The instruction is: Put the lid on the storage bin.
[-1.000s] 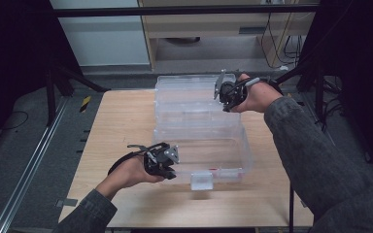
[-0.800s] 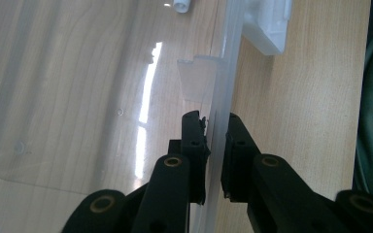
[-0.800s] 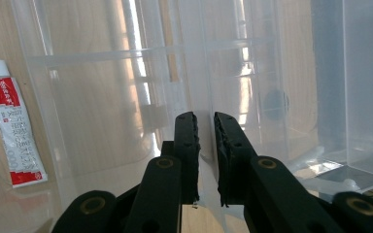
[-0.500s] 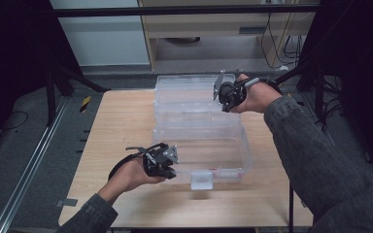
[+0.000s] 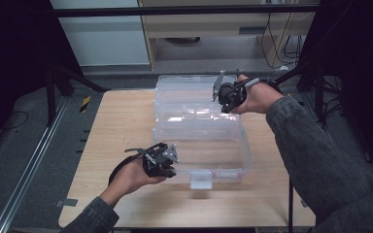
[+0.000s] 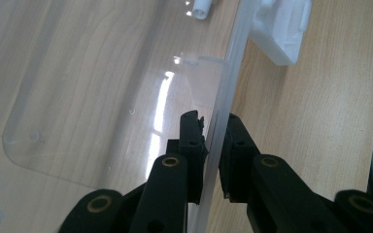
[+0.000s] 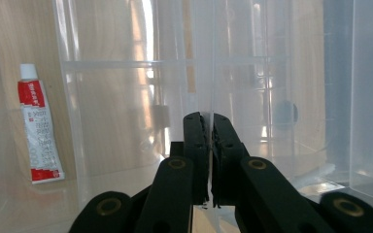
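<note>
A clear plastic organiser box lies open on the wooden table, its lid (image 5: 213,155) folded toward me and its divided base (image 5: 194,104) behind. My left gripper (image 5: 167,162) is at the lid's front left. Its jaws (image 6: 213,119) are shut on the lid's thin rim (image 6: 233,63). My right gripper (image 5: 222,92) is at the base's back right corner, shut (image 7: 208,119) on a thin clear wall (image 7: 212,58). A red and white tube (image 7: 39,131) lies in one compartment.
A white latch (image 5: 201,179) sticks out from the lid's front edge, close to my left gripper, and shows up close as a white latch (image 6: 281,29). Bare wooden table (image 5: 121,126) lies left of the box. Dark stands flank the table.
</note>
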`<state>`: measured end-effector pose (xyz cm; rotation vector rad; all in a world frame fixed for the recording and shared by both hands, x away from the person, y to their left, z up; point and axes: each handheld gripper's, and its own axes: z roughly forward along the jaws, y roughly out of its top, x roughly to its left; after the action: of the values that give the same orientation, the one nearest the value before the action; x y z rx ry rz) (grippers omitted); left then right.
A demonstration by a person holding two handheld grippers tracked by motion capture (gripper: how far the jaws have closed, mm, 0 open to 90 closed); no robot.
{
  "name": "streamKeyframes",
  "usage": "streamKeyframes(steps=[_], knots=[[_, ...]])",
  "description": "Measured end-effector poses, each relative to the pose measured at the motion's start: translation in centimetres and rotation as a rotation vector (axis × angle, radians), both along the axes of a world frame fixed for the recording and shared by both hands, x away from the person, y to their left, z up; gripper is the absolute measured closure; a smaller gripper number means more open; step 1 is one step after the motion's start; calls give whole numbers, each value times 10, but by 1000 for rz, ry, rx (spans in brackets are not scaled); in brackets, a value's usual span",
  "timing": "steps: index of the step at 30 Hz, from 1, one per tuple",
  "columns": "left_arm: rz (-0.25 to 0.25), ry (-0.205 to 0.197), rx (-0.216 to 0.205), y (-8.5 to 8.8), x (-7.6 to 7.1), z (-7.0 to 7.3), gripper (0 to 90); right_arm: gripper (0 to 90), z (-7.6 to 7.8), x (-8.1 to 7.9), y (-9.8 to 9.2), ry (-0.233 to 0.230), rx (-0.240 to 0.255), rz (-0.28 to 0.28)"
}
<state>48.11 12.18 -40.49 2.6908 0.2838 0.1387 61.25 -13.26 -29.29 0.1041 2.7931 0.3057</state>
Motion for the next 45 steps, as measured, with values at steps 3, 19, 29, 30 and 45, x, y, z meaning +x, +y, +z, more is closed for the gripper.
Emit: streamKeyframes(steps=[3, 19, 29, 30, 45], knots=[[9, -10, -1, 0, -1, -1, 807, 876, 2, -4, 1, 4, 8, 5], [64, -9, -10, -1, -6, -3, 797, 881, 7, -29, 3, -26, 14, 33], [62, -24, -5, -1, -5, -3, 793, 880, 6, -53, 1, -52, 30, 53], [62, -24, -5, -1, -5, -3, 792, 880, 6, -53, 1, -52, 30, 53], [79, -34, -26, 1, -6, -5, 784, 867, 3, -61, -4, -51, 38, 50]])
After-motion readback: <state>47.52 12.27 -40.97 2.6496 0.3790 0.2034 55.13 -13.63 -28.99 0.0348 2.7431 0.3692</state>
